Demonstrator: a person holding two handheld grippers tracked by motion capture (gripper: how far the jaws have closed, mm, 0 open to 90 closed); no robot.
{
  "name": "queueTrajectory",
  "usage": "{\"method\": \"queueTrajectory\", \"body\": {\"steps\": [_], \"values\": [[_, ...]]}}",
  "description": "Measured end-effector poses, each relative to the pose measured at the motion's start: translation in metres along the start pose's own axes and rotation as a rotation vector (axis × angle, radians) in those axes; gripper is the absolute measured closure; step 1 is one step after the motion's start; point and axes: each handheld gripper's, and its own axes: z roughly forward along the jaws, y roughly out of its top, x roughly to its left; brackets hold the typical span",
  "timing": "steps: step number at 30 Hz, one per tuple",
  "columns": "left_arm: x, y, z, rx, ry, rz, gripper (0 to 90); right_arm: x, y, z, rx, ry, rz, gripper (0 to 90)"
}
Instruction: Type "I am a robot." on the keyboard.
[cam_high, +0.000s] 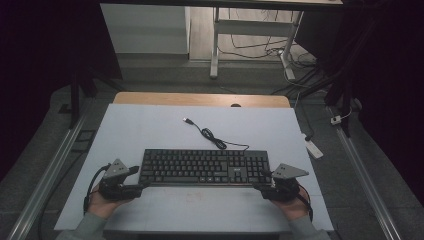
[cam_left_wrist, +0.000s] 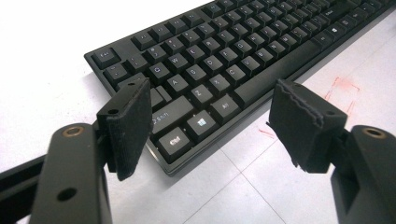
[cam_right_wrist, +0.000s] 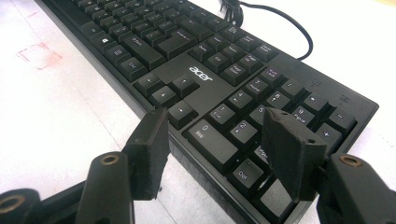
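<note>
High view: the keyboard (cam_high: 204, 167) lies centre frame on the white table (cam_high: 150, 130), left gripper (cam_high: 131, 181) and right gripper (cam_high: 264, 183) at its lower corners.

Left gripper view: jaws open, straddling the keyboard's (cam_left_wrist: 224, 56) corner.

Right gripper view: jaws open around the keyboard's (cam_right_wrist: 210, 79) numpad corner; its cable (cam_right_wrist: 280, 23) is cut off at top.

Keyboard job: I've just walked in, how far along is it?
Early. Done: left gripper and right gripper sit at the near corners of the keyboard. In hand: open jaws straddle each corner, not gripping. Left: closing on it and moving it; its cable lies loose.
</note>
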Motion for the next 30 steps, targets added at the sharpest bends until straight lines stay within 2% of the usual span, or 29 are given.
{"method": "queueTrajectory", "body": {"steps": [18,24,30], "values": [[0.0,0.004,0.002,-0.009,0.014,0.002,30.5,0.005,0.006,0.006,-0.001,-0.016,0.014,42.7],[0.002,0.004,0.003,-0.013,0.022,-0.008,31.7,0.011,0.011,0.014,-0.002,0.011,0.013,42.9],[0.003,0.005,0.004,-0.017,0.027,-0.013,35.0,0.016,0.016,0.019,-0.007,0.019,0.001,44.3]]}}
